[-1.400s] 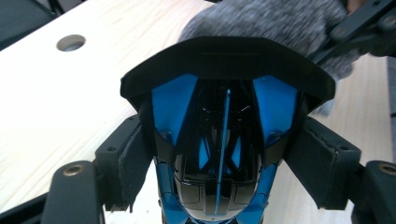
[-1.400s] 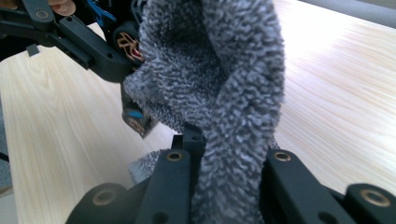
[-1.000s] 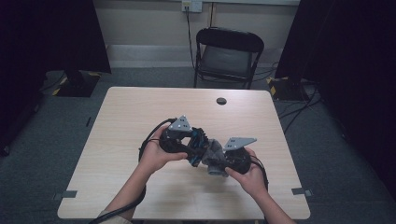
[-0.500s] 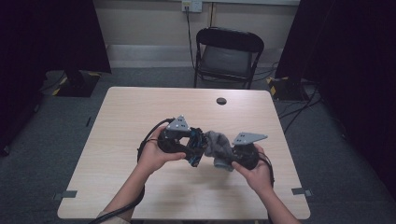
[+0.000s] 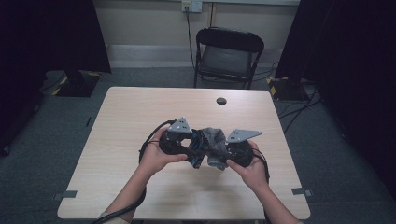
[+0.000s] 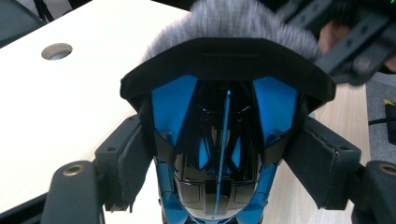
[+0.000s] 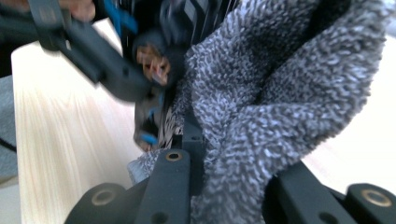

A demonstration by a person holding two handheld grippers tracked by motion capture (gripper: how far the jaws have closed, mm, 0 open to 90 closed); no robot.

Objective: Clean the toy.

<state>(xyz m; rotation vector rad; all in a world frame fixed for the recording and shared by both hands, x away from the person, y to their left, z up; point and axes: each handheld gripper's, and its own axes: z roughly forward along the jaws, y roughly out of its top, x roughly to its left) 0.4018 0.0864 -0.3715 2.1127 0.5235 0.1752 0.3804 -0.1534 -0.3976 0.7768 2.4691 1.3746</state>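
A blue and black toy car [image 6: 219,140] sits between the jaws of my left gripper [image 6: 219,158], whose pads [image 6: 126,163] press on its two sides. A grey fuzzy cloth [image 6: 243,18] lies against the car's far end. My right gripper [image 7: 233,158] is shut on this cloth [image 7: 280,93], which bunches over its jaws. In the high view, the left gripper [image 5: 189,145] and right gripper [image 5: 223,156] meet above the middle of the table [image 5: 140,112], with the cloth [image 5: 215,142] draped over the car [image 5: 198,151].
A round hole [image 5: 221,101] is set into the light wooden table near its far edge. A black folding chair [image 5: 229,51] stands behind the table. Cables trail from both grippers over the near edge.
The right gripper has shifted to the right and slightly up, and the cloth has spread higher over the car. The left gripper has hardly moved.
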